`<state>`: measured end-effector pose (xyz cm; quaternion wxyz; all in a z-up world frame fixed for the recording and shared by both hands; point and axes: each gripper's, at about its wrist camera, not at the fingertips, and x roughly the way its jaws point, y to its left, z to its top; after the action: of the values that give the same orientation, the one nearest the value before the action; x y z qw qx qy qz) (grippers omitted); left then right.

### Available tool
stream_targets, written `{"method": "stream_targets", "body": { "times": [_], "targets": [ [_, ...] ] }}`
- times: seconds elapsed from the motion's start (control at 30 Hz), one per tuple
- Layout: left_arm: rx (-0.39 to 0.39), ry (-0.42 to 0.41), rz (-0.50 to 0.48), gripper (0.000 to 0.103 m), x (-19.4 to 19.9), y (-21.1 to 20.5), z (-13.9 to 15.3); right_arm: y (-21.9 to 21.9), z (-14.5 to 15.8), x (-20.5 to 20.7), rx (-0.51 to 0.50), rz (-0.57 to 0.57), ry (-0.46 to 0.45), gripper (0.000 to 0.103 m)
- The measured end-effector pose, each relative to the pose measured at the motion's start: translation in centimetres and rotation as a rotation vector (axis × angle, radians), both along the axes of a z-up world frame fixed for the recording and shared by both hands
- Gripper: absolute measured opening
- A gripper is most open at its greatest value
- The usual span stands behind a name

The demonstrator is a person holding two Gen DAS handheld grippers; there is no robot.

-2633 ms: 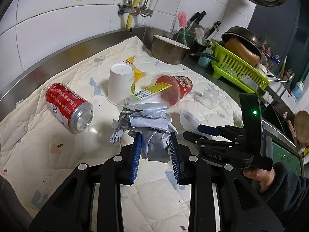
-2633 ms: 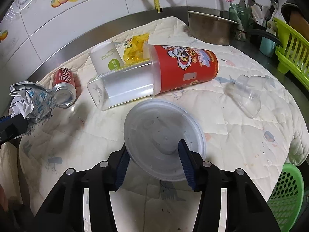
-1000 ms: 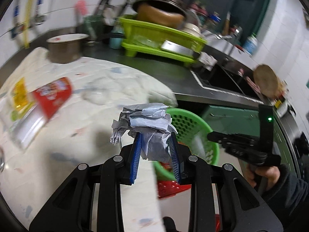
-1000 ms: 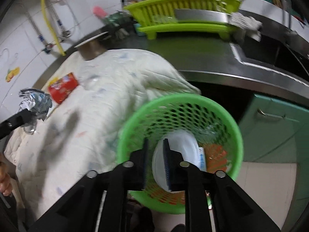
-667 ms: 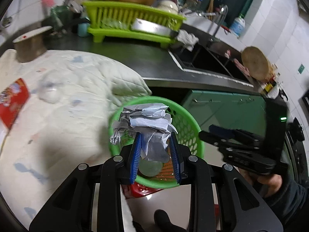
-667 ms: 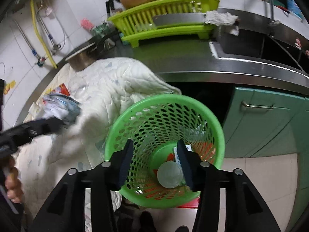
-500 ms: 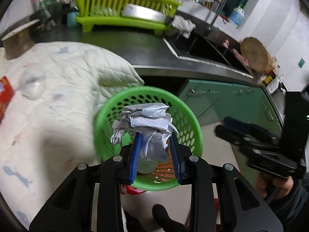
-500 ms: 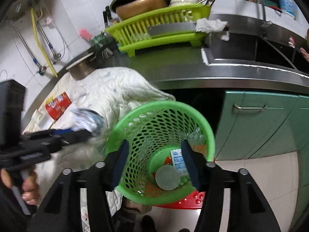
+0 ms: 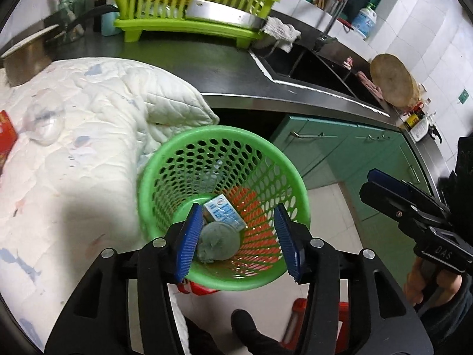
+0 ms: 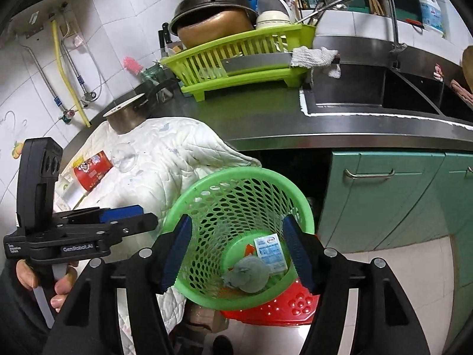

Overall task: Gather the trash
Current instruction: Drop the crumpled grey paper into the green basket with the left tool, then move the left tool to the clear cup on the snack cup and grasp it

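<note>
Over the basket (image 9: 298, 204), left gripper (image 9: 238, 236) jaws just opened, empty; paper wad (image 9: 217, 244) now inside w/ lid; right gripper (image 10: 236, 251) wide too.

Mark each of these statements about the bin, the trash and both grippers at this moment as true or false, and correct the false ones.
1. The left gripper is clamped on crumpled paper. False: its jaws have just been opening and nothing is between them.
2. The crumpled grey paper wad lies in the green perforated plastic basket. True.
3. A small white-and-blue carton lies in the basket beside the wad. True.
4. The basket stands on the quilted white cloth. False: it stands off the counter's edge, over a red perforated plastic piece.
5. The right gripper holds a plastic lid. False: its jaws are open and empty.
</note>
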<state>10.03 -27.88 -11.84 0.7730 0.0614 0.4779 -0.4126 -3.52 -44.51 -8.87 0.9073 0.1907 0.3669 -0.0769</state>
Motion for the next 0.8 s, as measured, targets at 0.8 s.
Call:
{"method": "stream_targets", "body": {
  "times": [0.8],
  "targets": [
    [0.01, -0.181, 0.472, 0.059, 6.2, 23.6, 5.6, 12.3, 1.5, 13.1, -0.053, 0.389, -0.031, 0.085]
  ]
}}
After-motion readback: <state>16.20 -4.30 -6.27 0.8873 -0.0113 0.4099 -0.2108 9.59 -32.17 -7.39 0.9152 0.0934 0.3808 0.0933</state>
